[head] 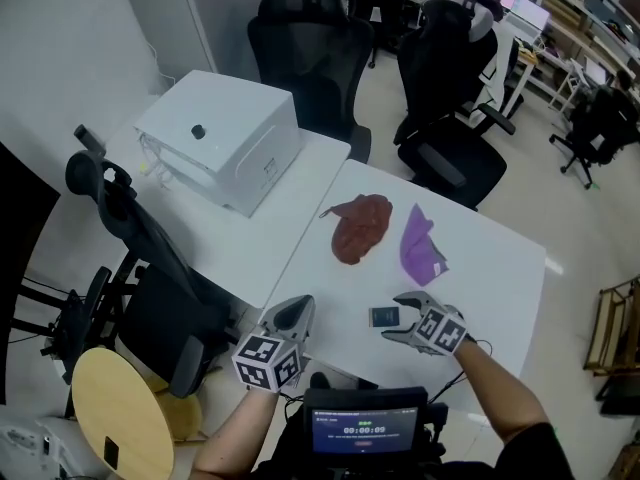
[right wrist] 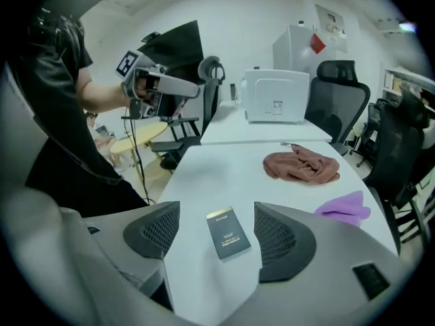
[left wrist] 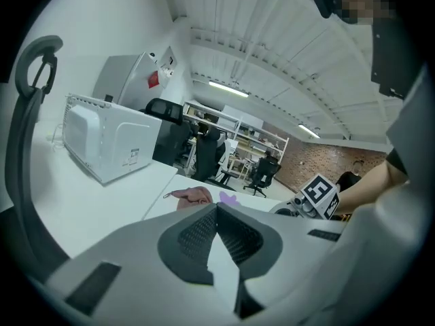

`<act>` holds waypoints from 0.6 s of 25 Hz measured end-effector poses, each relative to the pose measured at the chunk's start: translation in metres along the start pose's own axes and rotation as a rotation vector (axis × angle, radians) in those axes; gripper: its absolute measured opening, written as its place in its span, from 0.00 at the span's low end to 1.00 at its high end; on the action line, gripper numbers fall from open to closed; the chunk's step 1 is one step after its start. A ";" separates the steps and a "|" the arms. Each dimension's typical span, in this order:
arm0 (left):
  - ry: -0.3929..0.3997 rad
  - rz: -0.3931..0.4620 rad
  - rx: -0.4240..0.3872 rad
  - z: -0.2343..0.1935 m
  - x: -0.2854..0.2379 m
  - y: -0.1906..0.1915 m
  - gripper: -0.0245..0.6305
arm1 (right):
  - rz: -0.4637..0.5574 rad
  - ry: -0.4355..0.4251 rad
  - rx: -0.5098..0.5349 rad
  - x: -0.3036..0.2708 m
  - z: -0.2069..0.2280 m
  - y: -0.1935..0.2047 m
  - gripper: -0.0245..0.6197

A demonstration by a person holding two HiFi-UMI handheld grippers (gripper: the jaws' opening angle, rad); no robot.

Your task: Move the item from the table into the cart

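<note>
- White, box-shaped appliance (head: 225,138) sat on the left-hand table, well apart from everything being handled.
- Left gripper (head: 293,313) hung over the near edge of the white table (head: 500,268), its jaws pressed together with nothing between them, as the left gripper view showed (left wrist: 217,212).
- Brown cloth (head: 360,226) lay crumpled near the middle of that table, untouched.
- Small dark flat box (head: 385,316), probably the item to be moved, lay flat on the tabletop near the front edge. In the right gripper view it sat between the two pads (right wrist: 228,232), touching neither.
- Right gripper (head: 402,318) stood spread wide on either side of the box, pointing down toward the table, with no grip made yet.
- Purple cloth (head: 422,243) lay just beside the brown one, farther right and clear of both grippers.
- No cart showed in any view, so where the box must go could not be told.
- Risk, as a judgement: the box was thin and lay flat, so closing pads might ride over it or catch only one edge. It could then skid toward the near table edge or swing out of a shallow pinch when lifted.
</note>
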State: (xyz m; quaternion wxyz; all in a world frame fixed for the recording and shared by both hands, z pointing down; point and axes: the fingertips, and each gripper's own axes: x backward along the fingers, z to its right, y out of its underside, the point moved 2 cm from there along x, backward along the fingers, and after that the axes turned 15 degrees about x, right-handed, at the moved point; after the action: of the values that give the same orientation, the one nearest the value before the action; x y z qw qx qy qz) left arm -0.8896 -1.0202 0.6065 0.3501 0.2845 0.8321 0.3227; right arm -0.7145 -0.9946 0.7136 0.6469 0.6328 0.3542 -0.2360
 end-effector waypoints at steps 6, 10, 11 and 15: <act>-0.031 -0.100 -0.027 -0.019 -0.051 0.026 0.03 | -0.136 -0.107 0.069 -0.043 0.011 0.038 0.56; -0.042 -0.150 -0.008 -0.027 -0.071 0.048 0.03 | -0.175 -0.139 0.107 -0.060 0.016 0.049 0.56; -0.051 -0.157 -0.001 -0.032 -0.074 0.052 0.03 | -0.180 -0.142 0.108 -0.063 0.018 0.051 0.56; -0.092 -0.163 0.027 -0.048 -0.079 0.061 0.03 | -0.224 -0.158 0.150 -0.074 0.019 0.058 0.56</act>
State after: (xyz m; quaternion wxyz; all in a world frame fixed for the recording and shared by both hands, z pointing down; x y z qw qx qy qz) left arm -0.8644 -1.0534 0.7092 0.4091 0.2350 0.8398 0.2684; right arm -0.7155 -1.0190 0.8063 0.5931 0.6154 0.3522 -0.3815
